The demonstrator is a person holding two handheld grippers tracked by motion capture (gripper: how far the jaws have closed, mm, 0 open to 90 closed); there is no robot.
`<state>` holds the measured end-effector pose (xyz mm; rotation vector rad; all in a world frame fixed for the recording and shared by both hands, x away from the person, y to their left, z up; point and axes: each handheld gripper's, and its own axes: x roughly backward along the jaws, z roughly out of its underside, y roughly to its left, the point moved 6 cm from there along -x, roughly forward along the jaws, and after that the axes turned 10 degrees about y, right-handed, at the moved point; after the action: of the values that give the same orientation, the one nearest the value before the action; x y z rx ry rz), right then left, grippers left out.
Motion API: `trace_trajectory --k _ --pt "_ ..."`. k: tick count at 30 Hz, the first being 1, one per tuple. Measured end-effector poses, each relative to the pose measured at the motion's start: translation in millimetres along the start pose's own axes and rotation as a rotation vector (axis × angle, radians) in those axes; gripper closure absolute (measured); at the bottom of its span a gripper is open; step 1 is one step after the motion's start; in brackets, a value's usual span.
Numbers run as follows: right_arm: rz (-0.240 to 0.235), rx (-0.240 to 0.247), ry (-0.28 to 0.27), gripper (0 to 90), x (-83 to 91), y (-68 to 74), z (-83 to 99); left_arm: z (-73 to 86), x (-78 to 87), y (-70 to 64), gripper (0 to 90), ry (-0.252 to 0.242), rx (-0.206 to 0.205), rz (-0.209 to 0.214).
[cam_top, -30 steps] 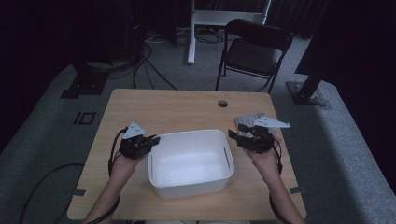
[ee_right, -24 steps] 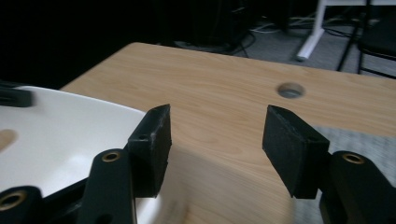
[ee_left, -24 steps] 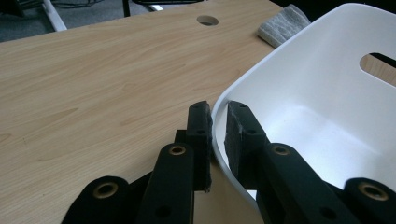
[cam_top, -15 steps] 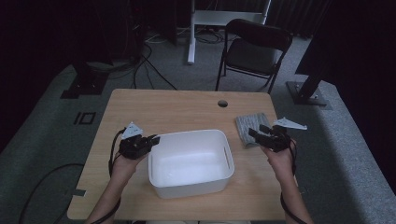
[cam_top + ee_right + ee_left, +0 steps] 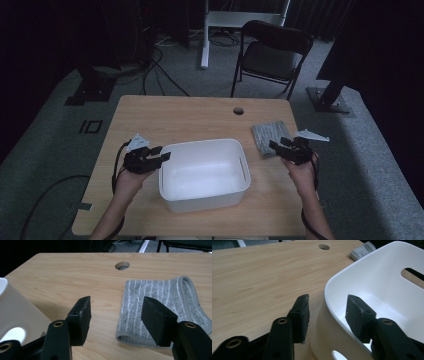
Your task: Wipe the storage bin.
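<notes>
A white plastic tub stands in the middle of the wooden table. My left gripper is at its left rim, open. In the left gripper view the jaws of that gripper straddle the tub's rim, one outside and one inside, without touching it. A folded grey striped cloth lies flat to the right of the tub. My right gripper hovers open at the cloth's near edge. The right gripper view shows the cloth just beyond the open jaws of that gripper, and the tub's wall at the left.
A round cable hole is set in the table's far side. A black folding chair stands on the floor behind the table. Cables lie on the floor at the back left.
My right gripper has drawn back to the right, away from the tub's right rim, and now sits at the cloth's near right edge. The left gripper and the tub have stayed put.
</notes>
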<state>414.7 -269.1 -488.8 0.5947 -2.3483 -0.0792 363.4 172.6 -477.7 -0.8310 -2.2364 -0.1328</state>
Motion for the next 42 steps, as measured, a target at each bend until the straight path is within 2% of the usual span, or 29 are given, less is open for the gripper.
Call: trace_trajectory --k 1,2,3,5,8,12,15,17,20,26,30,34,37,42 --pt "0.003 0.0 0.002 40.3 -1.5 -0.3 0.5 0.2 -0.5 -0.4 58.4 -0.005 -0.002 -0.003" --pt "0.007 0.002 0.003 40.2 -3.3 -0.7 0.7 -0.3 -0.6 -1.9 60.4 -0.015 0.002 0.011" --pt "0.007 0.002 0.003 40.2 -3.3 -0.7 0.7 -0.3 -0.6 -1.9 66.6 -0.015 0.002 0.011" --pt "0.011 0.012 0.016 39.7 -9.6 -1.5 1.5 -2.2 -1.3 -2.7 68.8 -0.013 -0.016 -0.023" --pt "0.002 0.002 0.018 39.6 -14.3 -4.3 1.1 -4.1 -2.2 -2.7 74.1 -0.018 -0.018 -0.064" --pt "0.017 0.002 0.031 40.2 -20.6 -10.7 0.3 -3.9 -1.3 -1.1 77.0 -0.016 -0.031 -0.09" --pt "0.016 0.004 0.039 40.4 -24.1 -13.0 0.1 -3.5 -0.3 -0.1 78.0 -0.014 -0.025 -0.091" --pt "0.008 -0.006 0.052 39.8 -31.6 -16.4 -0.4 0.8 5.9 6.5 79.8 -0.015 -0.001 -0.103" --pt "0.014 -0.015 0.062 39.1 -37.2 -18.7 -0.8 3.4 9.2 8.4 80.2 -0.016 0.0 -0.112" --pt "0.072 -0.013 0.097 35.0 -57.6 -28.9 -5.3 10.0 16.6 9.6 80.3 -0.011 0.001 -0.138" --pt "0.11 -0.019 0.11 34.1 -68.6 -36.9 -9.0 10.5 17.1 9.5 80.3 -0.011 0.01 -0.139" --pt "0.141 -0.047 0.119 30.8 -82.3 -46.9 -11.3 10.9 16.8 9.2 80.3 -0.022 0.019 -0.142" --pt "0.172 -0.055 0.144 29.6 -92.6 -51.6 -12.2 11.4 17.4 9.3 80.3 -0.019 0.016 -0.143" --pt "0.214 -0.04 0.186 28.7 -109.4 -56.0 -7.3 12.7 18.8 9.8 80.3 -0.02 0.021 -0.139"
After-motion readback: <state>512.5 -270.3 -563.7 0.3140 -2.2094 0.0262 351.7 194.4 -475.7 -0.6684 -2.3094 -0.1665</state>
